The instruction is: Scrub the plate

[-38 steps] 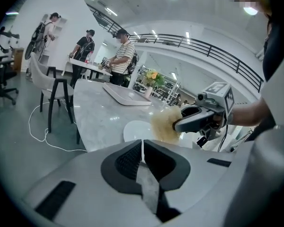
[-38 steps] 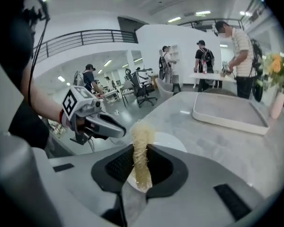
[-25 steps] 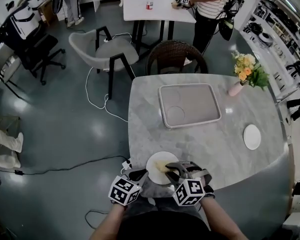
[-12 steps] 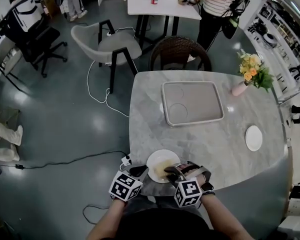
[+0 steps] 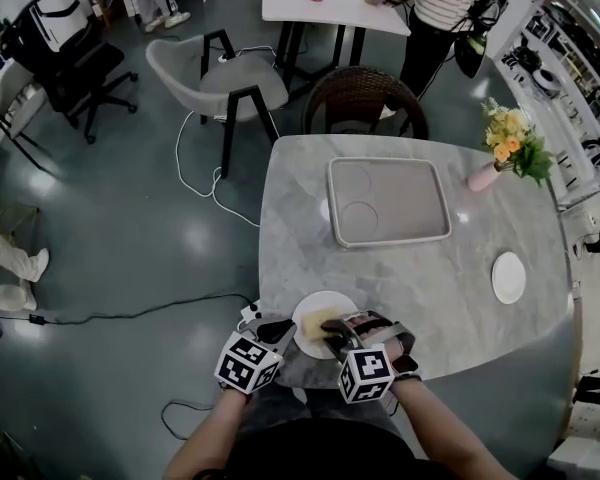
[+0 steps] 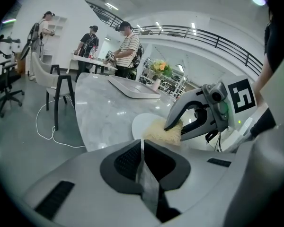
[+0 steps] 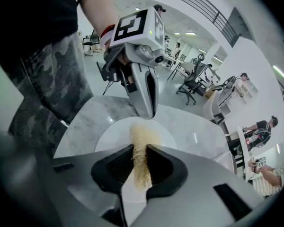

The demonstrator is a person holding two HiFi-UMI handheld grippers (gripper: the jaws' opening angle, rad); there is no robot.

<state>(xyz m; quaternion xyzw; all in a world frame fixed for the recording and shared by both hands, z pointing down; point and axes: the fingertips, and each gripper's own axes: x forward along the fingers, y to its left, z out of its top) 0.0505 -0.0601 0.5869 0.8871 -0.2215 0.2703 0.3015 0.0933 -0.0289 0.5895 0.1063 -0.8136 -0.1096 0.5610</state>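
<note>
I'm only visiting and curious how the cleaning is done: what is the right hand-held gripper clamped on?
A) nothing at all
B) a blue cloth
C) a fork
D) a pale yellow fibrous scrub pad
D: in the right gripper view, the right hand-held gripper has its jaws closed on a pale yellow fibrous scrub pad, which rests on the white plate.

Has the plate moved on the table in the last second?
No. The plate stays at the table's near edge, close to its left corner, held by the left claw.
</note>
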